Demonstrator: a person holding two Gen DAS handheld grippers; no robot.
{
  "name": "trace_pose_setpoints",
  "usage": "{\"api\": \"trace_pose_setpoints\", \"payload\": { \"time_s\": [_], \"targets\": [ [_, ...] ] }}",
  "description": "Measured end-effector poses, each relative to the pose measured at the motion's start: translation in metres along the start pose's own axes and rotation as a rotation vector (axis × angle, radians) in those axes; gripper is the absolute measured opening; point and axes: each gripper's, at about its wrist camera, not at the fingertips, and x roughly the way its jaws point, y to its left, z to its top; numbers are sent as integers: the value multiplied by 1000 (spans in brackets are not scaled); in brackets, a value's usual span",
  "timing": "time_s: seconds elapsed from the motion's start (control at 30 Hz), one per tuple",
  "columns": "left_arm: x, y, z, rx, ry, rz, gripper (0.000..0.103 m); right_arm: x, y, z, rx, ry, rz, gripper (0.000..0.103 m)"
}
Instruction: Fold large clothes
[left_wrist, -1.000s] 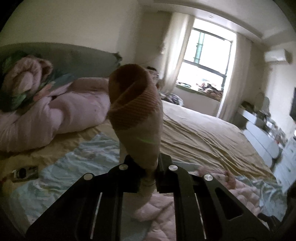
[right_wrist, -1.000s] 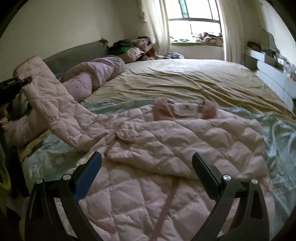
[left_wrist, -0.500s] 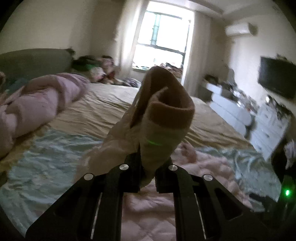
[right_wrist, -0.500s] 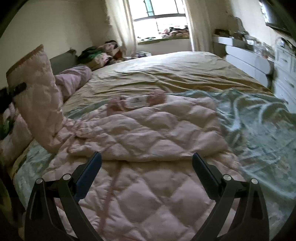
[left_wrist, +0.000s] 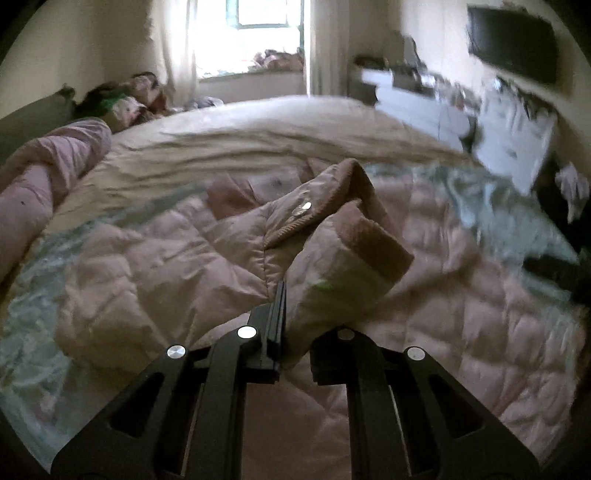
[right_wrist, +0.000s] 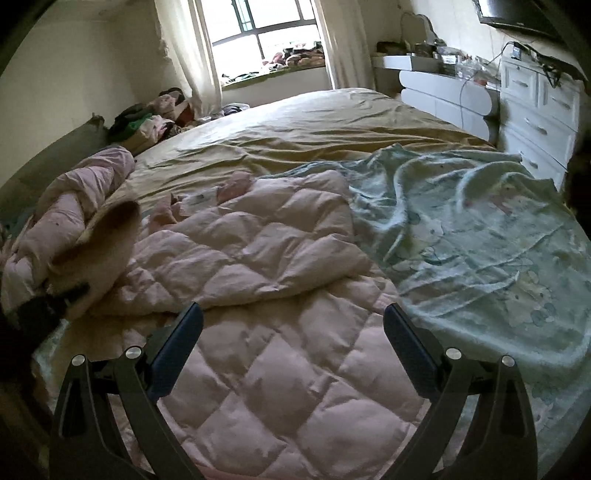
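A pale pink quilted jacket (right_wrist: 266, 332) lies spread on the bed, its collar (right_wrist: 207, 199) toward the far side. My left gripper (left_wrist: 295, 332) is shut on the jacket's sleeve (left_wrist: 332, 266) near its brown-trimmed cuff (left_wrist: 376, 236), holding it low over the jacket's body. From the right wrist view the same sleeve (right_wrist: 99, 243) hangs at the left, with the left gripper (right_wrist: 70, 295) dark beneath it. My right gripper (right_wrist: 293, 343) is open above the lower part of the jacket, with nothing between its fingers.
A light green blanket (right_wrist: 480, 236) lies under and right of the jacket on a tan sheet (right_wrist: 314, 122). A rolled pink duvet (right_wrist: 74, 195) lies at the left by the headboard. White drawers (right_wrist: 535, 107) stand to the right of the bed.
My left gripper has swung right and down with the sleeve, bringing it from high over the left side to low over the jacket. The right gripper's view has shifted right across the jacket.
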Motion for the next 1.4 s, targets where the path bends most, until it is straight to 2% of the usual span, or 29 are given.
{"api": "trace_pose_setpoints", "payload": {
  "time_s": [0.17,0.3,0.37,0.4,0.43,0.53,0.6,0.73,0.83,0.93,1.0,1.1,1.2,1.23,1.27,1.33,1.4],
  "targets": [
    [14,-16,-27,91,48,17,10,6,3,0,6,16,21,97],
    [16,-27,-41,167,70,29,26,14,22,7,-16,34,57,97],
    [14,-32,-43,189,78,19,43,18,36,10,-34,47,98,97],
    [12,-35,-44,198,82,1,67,20,42,12,-34,56,123,97],
    [9,-39,-47,207,80,-11,83,26,50,14,-28,79,169,97],
    [-4,-46,-53,256,59,18,84,41,69,18,-9,127,246,97],
    [-18,-40,-57,253,49,-4,86,52,85,21,-9,157,269,97],
    [-36,-19,-57,209,41,4,91,71,107,27,6,199,313,97],
    [-49,9,-55,140,42,41,94,83,109,30,102,224,378,96],
    [-58,39,-52,55,37,58,94,99,104,29,203,276,396,85],
    [-63,60,-51,-10,36,71,94,106,104,27,232,300,388,80],
    [-70,89,-48,-99,32,95,94,116,104,24,253,325,387,65],
    [-80,114,-47,-155,10,136,94,120,106,21,257,329,390,36],
    [-85,121,-48,-174,1,143,94,120,108,21,248,322,410,21],
    [-89,129,-48,-193,-10,142,94,120,111,20,233,310,414,14],
    [-95,145,-48,-231,-22,158,94,116,118,23,188,281,398,8],
    [-100,156,-48,-257,-24,169,94,99,129,34,102,214,405,7]
  ]
}}
